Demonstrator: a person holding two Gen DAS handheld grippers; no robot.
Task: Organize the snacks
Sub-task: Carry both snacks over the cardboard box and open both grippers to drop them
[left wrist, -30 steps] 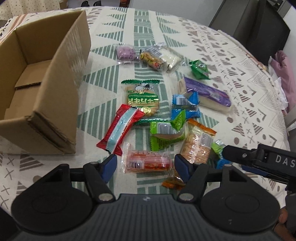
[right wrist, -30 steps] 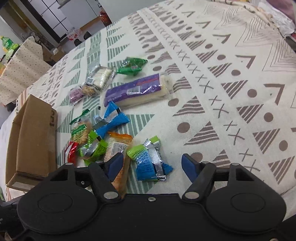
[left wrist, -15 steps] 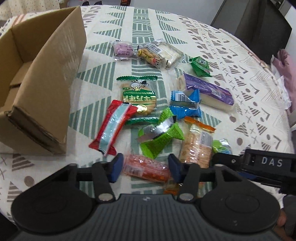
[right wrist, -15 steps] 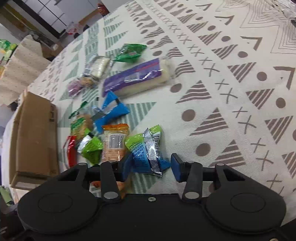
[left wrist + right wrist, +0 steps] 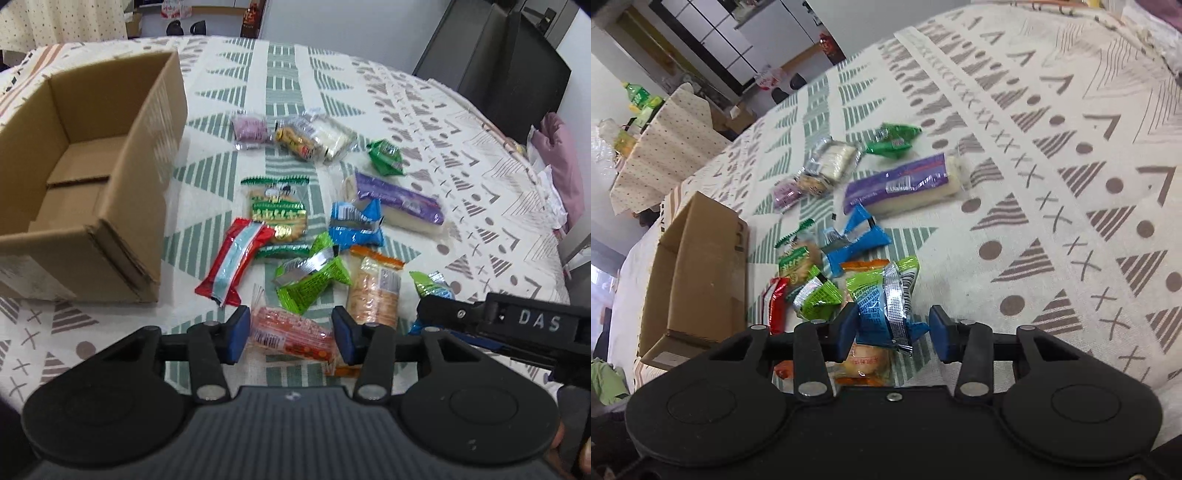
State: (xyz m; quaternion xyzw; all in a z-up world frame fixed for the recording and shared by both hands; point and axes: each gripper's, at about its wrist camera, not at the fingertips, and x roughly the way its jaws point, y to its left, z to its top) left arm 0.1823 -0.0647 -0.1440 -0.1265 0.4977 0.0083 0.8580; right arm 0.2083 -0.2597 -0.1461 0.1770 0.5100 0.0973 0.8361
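place: home | cues: patterned tablecloth (image 5: 424,122), dotted-cloth side table (image 5: 668,144), drink bottle (image 5: 637,98)

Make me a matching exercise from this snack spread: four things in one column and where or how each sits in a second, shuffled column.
Things
1. cardboard box
2. red packet
3. long purple pack
4. pink packet

Places or states
a. in the far row, at the end nearest the box
b. against the green biscuit pack, on its box side
c. open on top, nothing visible inside
d. right beside the blue packet, away from the box

Pairs: 1-c, 2-b, 3-d, 4-a
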